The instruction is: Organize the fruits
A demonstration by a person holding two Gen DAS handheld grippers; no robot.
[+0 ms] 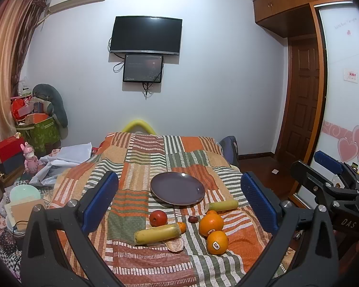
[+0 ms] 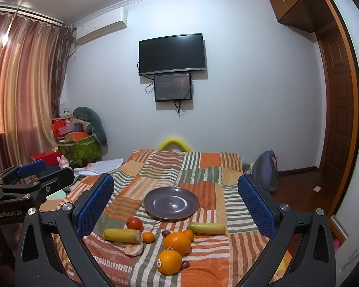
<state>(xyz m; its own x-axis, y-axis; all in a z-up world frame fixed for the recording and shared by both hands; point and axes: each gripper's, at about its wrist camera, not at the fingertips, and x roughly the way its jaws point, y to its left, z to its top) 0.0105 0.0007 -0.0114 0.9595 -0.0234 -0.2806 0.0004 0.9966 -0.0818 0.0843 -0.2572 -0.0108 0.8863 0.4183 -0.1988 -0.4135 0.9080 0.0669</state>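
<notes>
An empty purple plate [image 1: 177,188] [image 2: 171,202] sits on a patchwork cloth [image 1: 141,157]. In front of it lie a red apple [image 1: 158,218] [image 2: 134,223], two yellow banana pieces [image 1: 156,233] [image 1: 222,205], two large stickered oranges [image 1: 211,224] [image 1: 217,242], small tangerines [image 1: 182,227] [image 2: 148,237], dark dates [image 1: 193,219] [image 2: 185,264] and a peach-coloured piece [image 1: 175,245]. My left gripper [image 1: 179,203] is open and empty, held above and before the fruit. My right gripper [image 2: 176,205] is open and empty beside it; it shows in the left wrist view [image 1: 328,174].
The cloth's right edge drops to a wooden floor [image 1: 258,162] with a dark backpack [image 2: 265,169]. Boxes, bags and a pink toy [image 1: 30,159] crowd the left side. A TV [image 1: 146,34] hangs on the back wall.
</notes>
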